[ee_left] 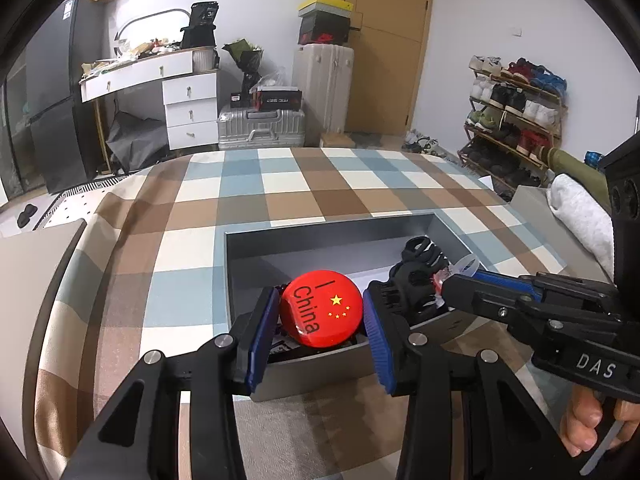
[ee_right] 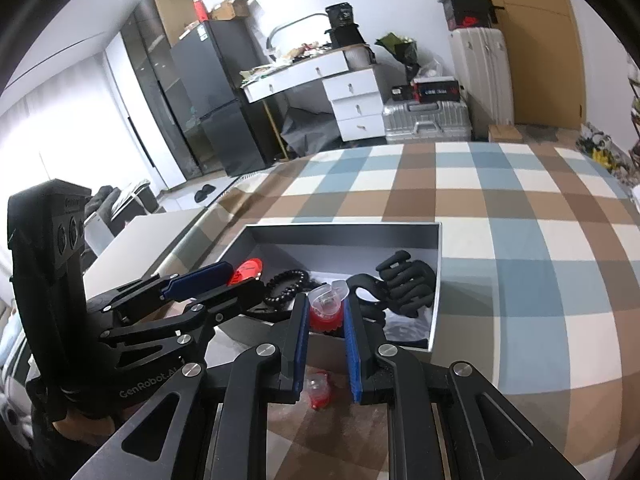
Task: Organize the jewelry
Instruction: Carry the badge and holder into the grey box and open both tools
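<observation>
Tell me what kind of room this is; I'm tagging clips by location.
Probably a bedroom or studio flat: a checked bedspread, a shoe rack, suitcases and a cluttered white desk.

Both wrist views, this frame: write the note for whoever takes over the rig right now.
Left gripper: jaws shut on the red China badge, above the grey box's near end.
Right gripper: jaws shut on a small red-and-clear piece, also over the box.
Already inside: black bead bracelet, black hair claw.
Left: release both pieces; another red piece lies on the checked cloth.
</observation>
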Action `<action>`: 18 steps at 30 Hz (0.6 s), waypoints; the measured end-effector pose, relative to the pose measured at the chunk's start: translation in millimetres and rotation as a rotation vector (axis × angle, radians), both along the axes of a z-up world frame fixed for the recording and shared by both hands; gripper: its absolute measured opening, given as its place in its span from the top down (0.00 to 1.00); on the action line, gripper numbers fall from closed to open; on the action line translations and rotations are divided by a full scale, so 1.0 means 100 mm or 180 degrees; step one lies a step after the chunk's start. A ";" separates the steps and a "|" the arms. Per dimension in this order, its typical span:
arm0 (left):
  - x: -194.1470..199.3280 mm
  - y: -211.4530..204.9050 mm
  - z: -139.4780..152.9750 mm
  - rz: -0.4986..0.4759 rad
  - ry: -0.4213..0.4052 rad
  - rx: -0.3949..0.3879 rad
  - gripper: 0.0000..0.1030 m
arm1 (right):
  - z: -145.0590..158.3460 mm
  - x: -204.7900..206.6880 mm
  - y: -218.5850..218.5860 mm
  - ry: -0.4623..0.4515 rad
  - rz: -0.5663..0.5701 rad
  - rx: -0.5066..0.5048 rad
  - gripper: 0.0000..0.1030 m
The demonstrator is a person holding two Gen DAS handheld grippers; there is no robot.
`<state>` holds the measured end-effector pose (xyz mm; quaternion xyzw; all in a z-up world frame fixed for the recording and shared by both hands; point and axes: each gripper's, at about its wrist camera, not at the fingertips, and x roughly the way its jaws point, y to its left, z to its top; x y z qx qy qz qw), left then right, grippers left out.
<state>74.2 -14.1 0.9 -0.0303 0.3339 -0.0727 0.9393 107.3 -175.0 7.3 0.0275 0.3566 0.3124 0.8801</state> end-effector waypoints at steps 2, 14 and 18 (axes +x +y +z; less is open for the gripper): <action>-0.01 -0.01 -0.01 -0.0002 0.0012 -0.0013 0.64 | -0.02 0.01 -0.01 0.0020 -0.0016 -0.0003 0.82; -0.10 -0.03 0.03 -0.0040 0.0007 0.0044 0.34 | 0.04 -0.21 -0.10 -0.0110 0.0166 -0.0019 0.72; -0.17 -0.05 0.04 -0.0124 0.0017 0.0080 0.24 | 0.06 -0.34 -0.17 -0.0112 0.0278 -0.0018 0.72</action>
